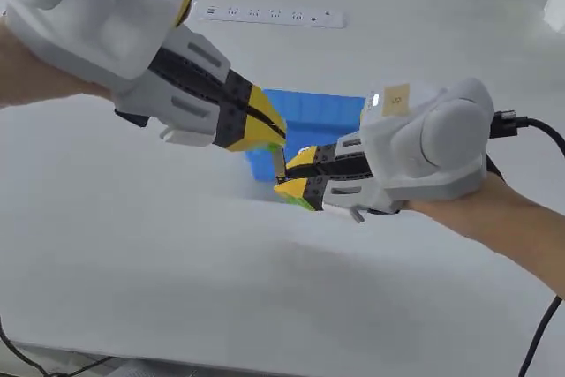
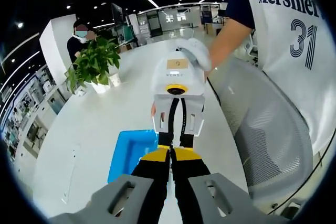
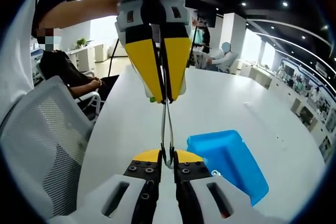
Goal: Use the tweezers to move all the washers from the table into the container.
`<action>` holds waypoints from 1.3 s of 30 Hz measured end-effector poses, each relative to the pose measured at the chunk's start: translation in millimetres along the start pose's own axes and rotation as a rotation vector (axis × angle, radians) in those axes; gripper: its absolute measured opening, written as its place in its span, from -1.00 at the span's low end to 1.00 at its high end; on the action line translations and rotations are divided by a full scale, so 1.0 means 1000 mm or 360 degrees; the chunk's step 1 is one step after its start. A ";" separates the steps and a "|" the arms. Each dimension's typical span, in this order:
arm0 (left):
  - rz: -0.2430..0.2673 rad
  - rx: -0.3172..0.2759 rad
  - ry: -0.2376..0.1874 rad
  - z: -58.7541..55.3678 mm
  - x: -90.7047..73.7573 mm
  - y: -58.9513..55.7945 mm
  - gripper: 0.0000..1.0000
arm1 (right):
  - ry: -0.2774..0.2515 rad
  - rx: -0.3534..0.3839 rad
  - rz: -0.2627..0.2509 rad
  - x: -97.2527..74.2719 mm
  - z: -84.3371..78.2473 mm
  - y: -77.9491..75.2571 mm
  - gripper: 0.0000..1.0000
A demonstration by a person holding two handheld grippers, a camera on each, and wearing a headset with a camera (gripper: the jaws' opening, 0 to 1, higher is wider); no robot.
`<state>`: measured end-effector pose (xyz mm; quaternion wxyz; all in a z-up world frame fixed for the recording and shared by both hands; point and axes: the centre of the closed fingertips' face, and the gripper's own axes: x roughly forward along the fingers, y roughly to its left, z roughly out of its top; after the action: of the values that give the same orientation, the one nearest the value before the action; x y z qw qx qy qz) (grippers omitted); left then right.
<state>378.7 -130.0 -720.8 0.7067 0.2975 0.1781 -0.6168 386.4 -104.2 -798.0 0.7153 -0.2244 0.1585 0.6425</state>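
Observation:
The tweezers [image 3: 167,124] are a thin silver pair stretched between the two grippers. My right gripper [image 3: 167,158] is shut on one end and my left gripper [image 3: 166,97] is shut on the other. In the head view the left gripper [image 1: 275,130] comes in from the upper left and the right gripper [image 1: 284,178] from the right. Their yellow tips nearly meet, with the tweezers [image 1: 281,162] between them. The blue container [image 1: 313,116] sits on the white table just behind the tips, partly hidden. A small pale ring [image 3: 214,172] lies at the container's [image 3: 226,161] near corner; too small to identify.
A white power strip [image 1: 269,15] lies at the table's far side. A potted plant [image 2: 92,61] stands further along the table. A mesh chair [image 2: 273,129] is beside the table near a person's body. The white table [image 1: 132,245] stretches out in front.

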 end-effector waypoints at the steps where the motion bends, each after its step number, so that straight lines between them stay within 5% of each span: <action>1: 0.0001 0.0007 0.0000 0.001 0.000 0.001 -0.90 | 0.0000 -0.0016 -0.0019 -0.002 0.002 -0.004 -0.81; 8: -0.0003 0.0086 -0.0008 0.014 -0.002 0.018 -0.90 | -0.0012 -0.0044 -0.0090 -0.012 0.011 -0.022 -0.81; 17: -0.0018 0.0158 -0.0009 0.016 0.007 0.041 -0.90 | 0.0000 -0.0039 -0.0157 -0.014 0.007 -0.049 -0.81; 32: -0.0029 0.0121 -0.0008 -0.016 0.039 0.085 -0.90 | 0.0064 0.0057 -0.0208 0.006 -0.025 -0.091 -0.80; 39: -0.0067 0.0087 0.0027 -0.034 0.055 0.086 -0.90 | 0.0123 0.0087 -0.0171 0.020 -0.046 -0.094 -0.80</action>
<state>476.9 -145.0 -763.8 0.6835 0.3181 0.1734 -0.6337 484.5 -117.8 -836.2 0.7480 -0.2376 0.1913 0.5895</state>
